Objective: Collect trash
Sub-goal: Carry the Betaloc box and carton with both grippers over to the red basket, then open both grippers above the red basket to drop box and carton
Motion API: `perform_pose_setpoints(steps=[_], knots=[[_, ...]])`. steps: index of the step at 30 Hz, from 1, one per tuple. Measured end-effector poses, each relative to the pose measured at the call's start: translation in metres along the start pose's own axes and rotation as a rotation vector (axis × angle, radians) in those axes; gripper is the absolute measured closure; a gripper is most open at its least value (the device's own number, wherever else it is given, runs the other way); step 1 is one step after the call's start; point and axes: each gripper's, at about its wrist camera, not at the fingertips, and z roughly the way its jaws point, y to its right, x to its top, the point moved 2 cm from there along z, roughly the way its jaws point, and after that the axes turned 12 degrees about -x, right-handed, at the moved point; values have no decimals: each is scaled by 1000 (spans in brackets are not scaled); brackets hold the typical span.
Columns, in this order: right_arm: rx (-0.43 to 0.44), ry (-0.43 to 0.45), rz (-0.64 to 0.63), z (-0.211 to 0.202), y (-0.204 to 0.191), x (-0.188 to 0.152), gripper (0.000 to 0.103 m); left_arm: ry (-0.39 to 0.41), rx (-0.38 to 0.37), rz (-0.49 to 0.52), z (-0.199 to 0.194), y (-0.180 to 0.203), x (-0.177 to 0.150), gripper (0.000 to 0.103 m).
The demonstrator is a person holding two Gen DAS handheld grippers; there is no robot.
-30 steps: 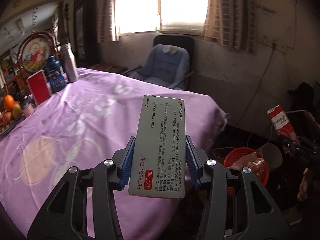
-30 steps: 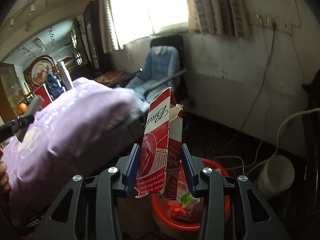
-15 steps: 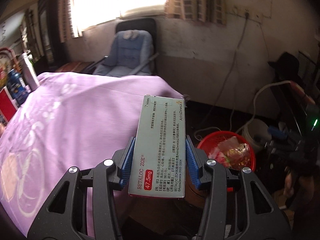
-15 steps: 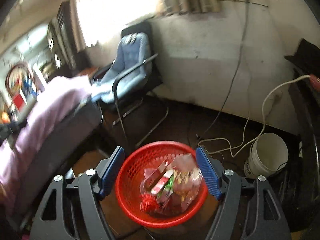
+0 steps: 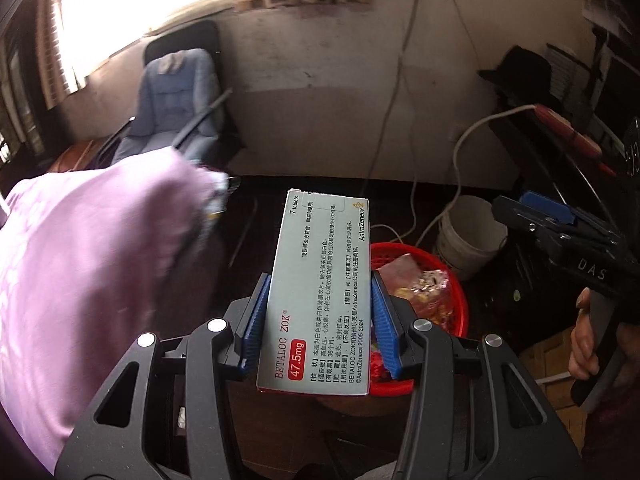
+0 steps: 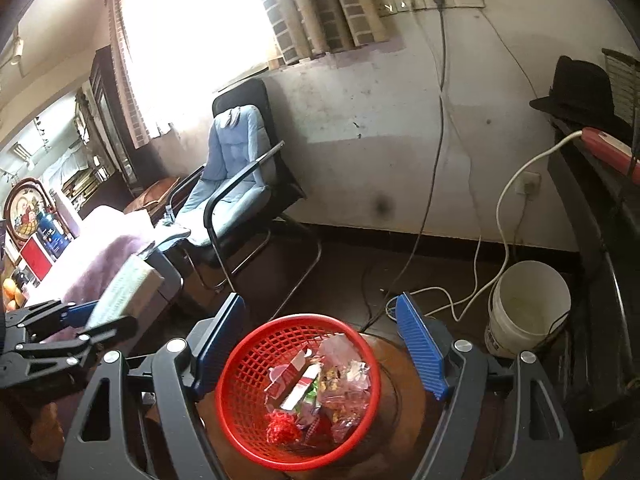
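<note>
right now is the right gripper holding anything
No, the right gripper is open and empty above the red basket.

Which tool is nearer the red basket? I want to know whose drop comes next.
Right. The right tool hangs open directly over the red basket, its fingers straddling the rim. The left tool, shut on the medicine box, sits off to the basket's side, beside the table.

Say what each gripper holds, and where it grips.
Left gripper clamps the medicine box by its long side edges, near the lower end. Right gripper is open, holding nothing.
</note>
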Motion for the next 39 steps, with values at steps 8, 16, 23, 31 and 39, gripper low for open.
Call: perform_pose_setpoints(steps=[8,16,23,31,39], knots=[[-21,-23,48,10,21,-7,26,-58,-77,47,45,34,2,47],[0,-35,62,11,20,-11,26,-75,-52,44,46,26,-7,17],[21,-31,10,-1,-6,-7,26,-37,-6,-18,19,4,-13,13],[10,7,-52,-30,-45,8,19,31,42,-43,-22,-14,-21,10],[-83,20,-69,-63,-73,18,10,120,44,-2,-65,-17,-35,7]])
